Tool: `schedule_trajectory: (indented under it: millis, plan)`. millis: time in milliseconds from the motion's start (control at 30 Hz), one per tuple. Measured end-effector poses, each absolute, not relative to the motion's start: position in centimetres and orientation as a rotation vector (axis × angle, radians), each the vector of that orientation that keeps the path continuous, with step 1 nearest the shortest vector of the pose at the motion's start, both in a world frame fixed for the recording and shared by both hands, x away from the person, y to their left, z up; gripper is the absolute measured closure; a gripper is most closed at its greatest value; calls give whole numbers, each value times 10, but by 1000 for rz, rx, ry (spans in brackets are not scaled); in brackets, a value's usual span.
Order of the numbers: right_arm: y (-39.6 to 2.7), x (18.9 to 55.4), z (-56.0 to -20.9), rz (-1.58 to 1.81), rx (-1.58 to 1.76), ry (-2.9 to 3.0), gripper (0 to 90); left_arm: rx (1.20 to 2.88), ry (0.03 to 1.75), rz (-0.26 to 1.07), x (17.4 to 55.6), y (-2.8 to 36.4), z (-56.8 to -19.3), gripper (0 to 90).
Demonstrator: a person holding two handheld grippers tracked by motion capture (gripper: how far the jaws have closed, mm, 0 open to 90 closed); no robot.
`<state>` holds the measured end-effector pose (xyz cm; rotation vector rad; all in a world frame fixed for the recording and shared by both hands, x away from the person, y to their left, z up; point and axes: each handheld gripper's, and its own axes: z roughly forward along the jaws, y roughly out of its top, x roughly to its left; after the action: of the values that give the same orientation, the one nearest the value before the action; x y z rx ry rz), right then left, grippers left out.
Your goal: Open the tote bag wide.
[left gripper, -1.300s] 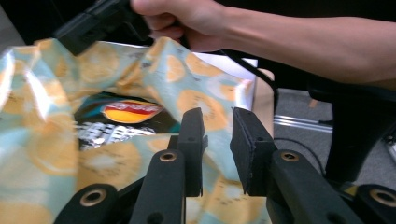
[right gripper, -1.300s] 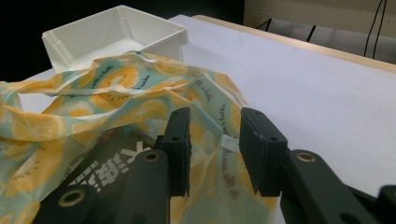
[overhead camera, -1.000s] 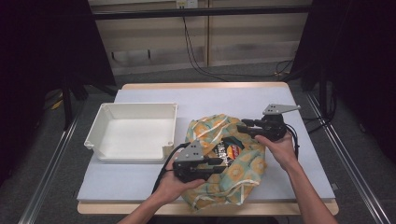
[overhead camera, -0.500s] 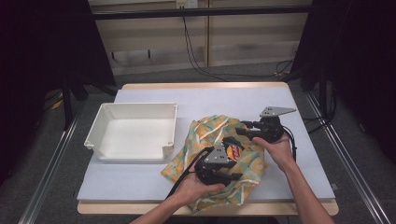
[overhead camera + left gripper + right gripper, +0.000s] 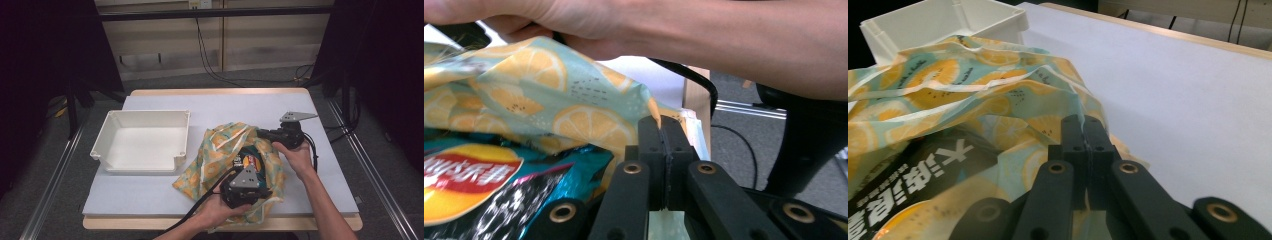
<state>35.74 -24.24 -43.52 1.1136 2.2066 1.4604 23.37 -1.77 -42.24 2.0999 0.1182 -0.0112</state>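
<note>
High view: a lemon-print bag lies crumpled at lower centre of the frame on a white table, its left edge just beside a white tray that sits at centre left. A chip packet shows through the bag's opening. The left gripper, held in a hand entering from the bottom edge, sits over the bag's lower right part; the right gripper, held in a hand at centre right, meets the bag's right edge. Left gripper view: the two black jaws at lower centre have just been closing and now stand pressed together on a fold of the bag, pinching the cloth between their tips; the chip packet fills the lower left corner, and the other forearm crosses the top of the frame. Right gripper view: the jaws at lower centre have likewise just been closing and now clamp the bag's edge; the chip packet lies inside the bag at lower left, the tray stands at upper left, and bare table takes the right half.
</note>
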Motion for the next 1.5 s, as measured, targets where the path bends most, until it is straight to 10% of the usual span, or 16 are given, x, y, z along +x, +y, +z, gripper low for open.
schedule_trajectory:
  millis: [1200,1500]
  plan:
    - [-273,385,-489,1158,1285,2197,900,2215,130,5,228,-46,-482,848]
    - [-276,367,-465,1259,1262,2159,662,2141,142,-24,231,-29,-465,747]
